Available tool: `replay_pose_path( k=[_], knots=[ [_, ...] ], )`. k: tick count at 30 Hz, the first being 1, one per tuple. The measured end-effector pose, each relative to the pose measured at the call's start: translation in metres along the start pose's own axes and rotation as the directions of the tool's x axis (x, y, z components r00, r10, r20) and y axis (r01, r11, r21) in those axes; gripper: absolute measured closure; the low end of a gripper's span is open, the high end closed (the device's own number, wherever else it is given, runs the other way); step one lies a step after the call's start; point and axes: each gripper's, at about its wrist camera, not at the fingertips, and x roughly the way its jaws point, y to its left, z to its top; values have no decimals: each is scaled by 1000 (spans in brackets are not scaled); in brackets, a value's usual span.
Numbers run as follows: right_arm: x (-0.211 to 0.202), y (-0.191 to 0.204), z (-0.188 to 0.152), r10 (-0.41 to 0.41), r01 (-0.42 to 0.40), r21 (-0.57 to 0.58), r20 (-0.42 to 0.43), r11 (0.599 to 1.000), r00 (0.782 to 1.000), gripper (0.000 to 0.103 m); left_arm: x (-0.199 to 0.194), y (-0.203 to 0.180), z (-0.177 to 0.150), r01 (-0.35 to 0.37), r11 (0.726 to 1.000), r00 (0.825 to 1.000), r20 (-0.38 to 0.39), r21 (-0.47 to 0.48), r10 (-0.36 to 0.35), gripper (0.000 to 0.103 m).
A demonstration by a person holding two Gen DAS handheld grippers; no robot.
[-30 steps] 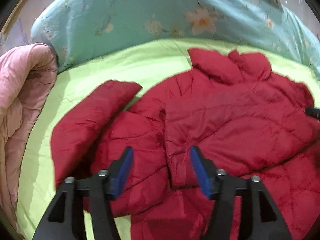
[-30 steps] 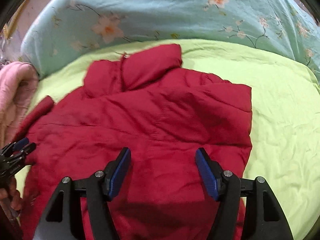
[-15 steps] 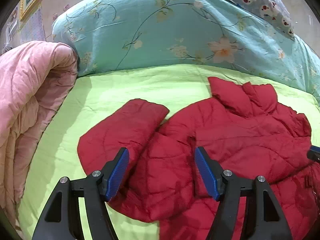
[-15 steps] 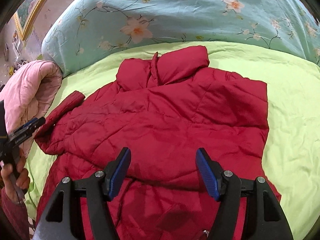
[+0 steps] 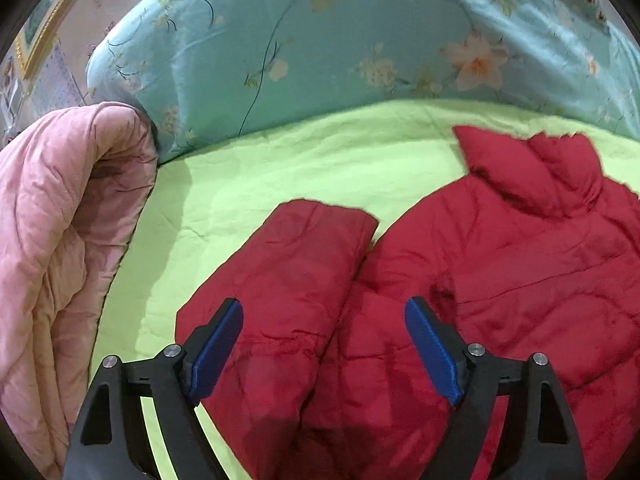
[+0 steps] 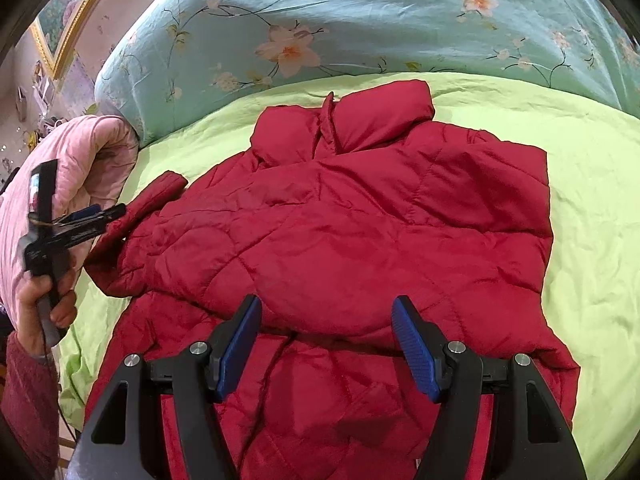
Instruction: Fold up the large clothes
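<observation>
Red quilted jacket (image 6: 360,232) lies spread on the lime-green bed sheet (image 6: 592,208), collar (image 6: 380,120) toward the floral teal duvet (image 6: 360,20); its right side already folded in over the body; one sleeve (image 5: 288,272) lies out flat at the jacket's left edge.

Left gripper (image 5: 324,344) above that sleeve; fingers (image 5: 218,344) wide apart, having just been opening, nothing between the pads; sleeve fabric sits below the gap, whether touching cannot be told; a person's hand (image 6: 44,304) grips its handle.

Right gripper (image 6: 326,344) over the jacket's lower body near the fold edge; fingers (image 6: 238,344) parted, empty; cloth lies beneath, not pinched.

Pink quilt (image 5: 60,240) bunched beside the sheet, apart from the sleeve.
</observation>
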Motion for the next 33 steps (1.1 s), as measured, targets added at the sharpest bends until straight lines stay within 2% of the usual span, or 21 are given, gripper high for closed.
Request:
replay_pose_path(
  k=[7,12,13,14,16,18,20,23,26,29,31,33],
  knots=[
    [-2,0,-2,20,-20,17,-4,1000,1000,34,52,5,-1,-59,998,992,-109,3,59,20],
    [-4,2,-3,35,-35,19,-2,999,999,34,73,9,1,-70,997,989,-134,-20,67,20],
    [-4,3,-3,39,-39,21,-2,999,999,34,76,10,2,-70,997,989,-136,-31,65,27],
    [-4,3,-3,39,-39,22,-2,999,999,34,78,12,3,-72,997,988,-137,-38,66,42],
    [-4,4,-3,39,-39,22,-2,999,999,34,82,16,3,-70,996,988,-141,-52,62,60],
    [-4,5,-3,44,-44,25,-2,999,999,34,82,22,3,-44,996,991,-131,-80,34,71],
    [-5,5,-4,44,-44,24,0,999,999,34,78,29,2,-31,993,993,-116,-112,18,88],
    [-5,6,-3,45,-45,27,3,999,999,34,67,43,-4,1,984,996,-83,-180,-16,93],
    [-4,6,-3,54,-54,28,3,998,999,34,52,60,-10,100,955,994,-10,-280,-107,95],
    [-3,7,-4,63,-63,33,1,997,998,34,35,75,-19,203,912,979,73,-356,-189,96],
    [-2,7,-4,70,-70,37,-1,997,998,34,22,78,-23,271,884,962,128,-381,-240,96],
    [-2,8,-4,73,-73,38,-1,997,997,34,11,77,-27,307,874,951,156,-377,-266,96]
  ],
)
